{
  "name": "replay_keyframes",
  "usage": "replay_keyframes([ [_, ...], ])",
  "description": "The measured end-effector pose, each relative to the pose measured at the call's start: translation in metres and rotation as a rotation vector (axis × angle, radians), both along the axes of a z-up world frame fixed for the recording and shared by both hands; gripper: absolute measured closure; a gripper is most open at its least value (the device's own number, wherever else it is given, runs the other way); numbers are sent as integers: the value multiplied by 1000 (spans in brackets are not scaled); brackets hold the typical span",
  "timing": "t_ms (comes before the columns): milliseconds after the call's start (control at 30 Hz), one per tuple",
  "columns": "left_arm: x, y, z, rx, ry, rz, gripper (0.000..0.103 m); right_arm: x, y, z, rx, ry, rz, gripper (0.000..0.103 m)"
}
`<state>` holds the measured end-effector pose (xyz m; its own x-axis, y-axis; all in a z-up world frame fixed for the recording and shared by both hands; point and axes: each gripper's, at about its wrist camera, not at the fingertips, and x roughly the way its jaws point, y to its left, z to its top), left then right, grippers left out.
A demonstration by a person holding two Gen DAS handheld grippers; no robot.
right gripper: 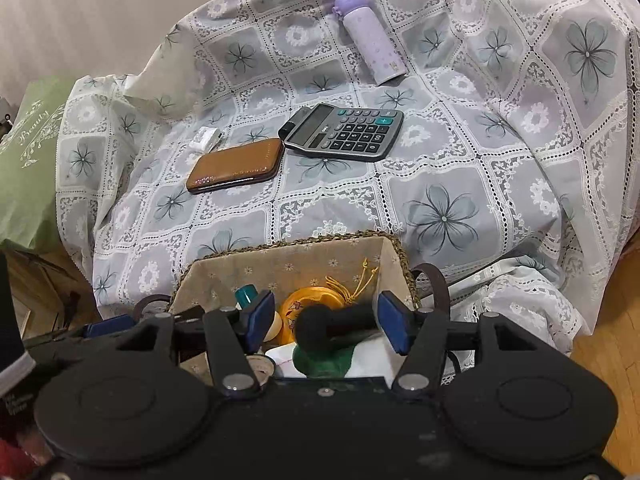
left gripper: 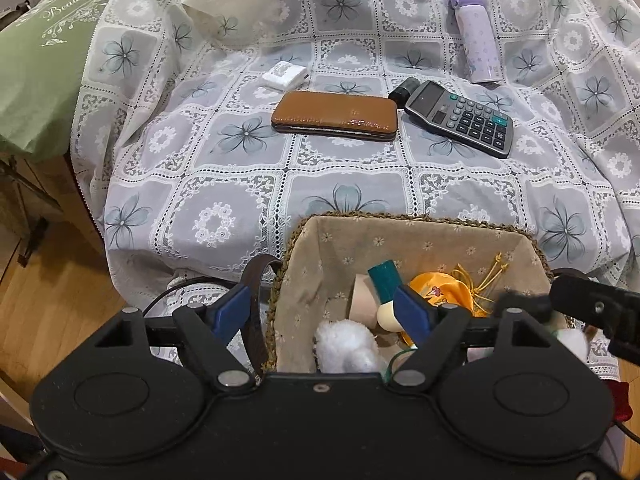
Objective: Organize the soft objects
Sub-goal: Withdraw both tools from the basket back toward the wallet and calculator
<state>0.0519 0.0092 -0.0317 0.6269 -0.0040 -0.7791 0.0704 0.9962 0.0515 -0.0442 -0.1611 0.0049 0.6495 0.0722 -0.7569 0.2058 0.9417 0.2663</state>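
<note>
Both tongs hover over the woven basket with the flowery cloth lining [left gripper: 420, 236], which sits at the near edge of the lace-covered counter [left gripper: 248, 188]. The left tongs [left gripper: 324, 312] are spread wide and hold nothing, with one finger outside the basket wall. The right tongs [right gripper: 326, 326] are wide too, and a black fuzzy toy [right gripper: 332, 326] lies between the fingers, but I cannot tell if they touch it. Inside the basket are a white fluffy toy [left gripper: 346, 346], an orange silky pouch with gold strings [left gripper: 444, 294] and a green soft thing [right gripper: 322, 362]. I think the soft things are being dropped in now. Next, the tongs should lift away without snagging them.
</note>
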Motion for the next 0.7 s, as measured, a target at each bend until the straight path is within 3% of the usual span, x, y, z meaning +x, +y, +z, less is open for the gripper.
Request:
replay_keyframes([
  [700,-6,1,-3,0,11,-1,22,-2,-1,-2,18,6,0,44],
])
